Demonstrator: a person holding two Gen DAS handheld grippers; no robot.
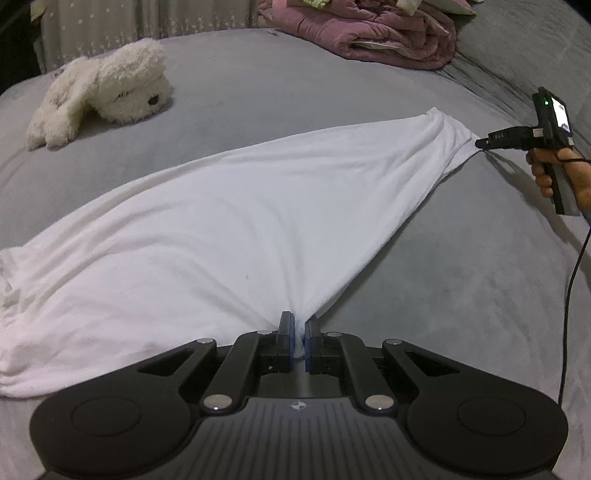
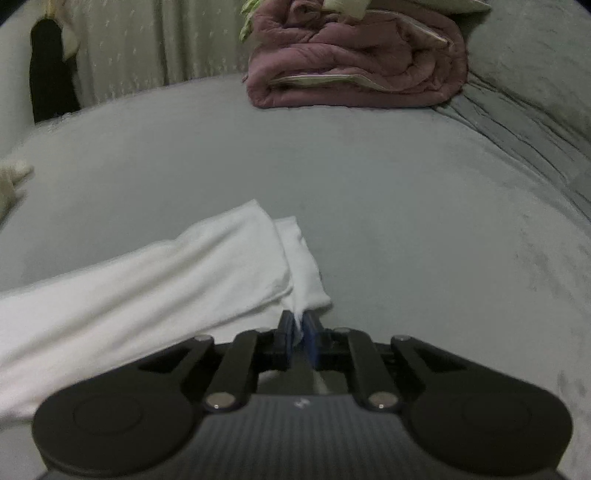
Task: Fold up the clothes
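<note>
A white garment lies spread across the grey bed, stretched between two pinched corners. My left gripper is shut on its near edge, and cloth bunches between the blue pads. In the left wrist view the right gripper, held by a hand, grips the garment's far right corner. In the right wrist view my right gripper is shut on a bunched corner of the white garment, which runs off to the left.
A white plush toy lies at the far left of the bed. A folded mauve quilt sits at the back, also in the right wrist view. A black cable hangs from the right gripper. A pale curtain hangs behind.
</note>
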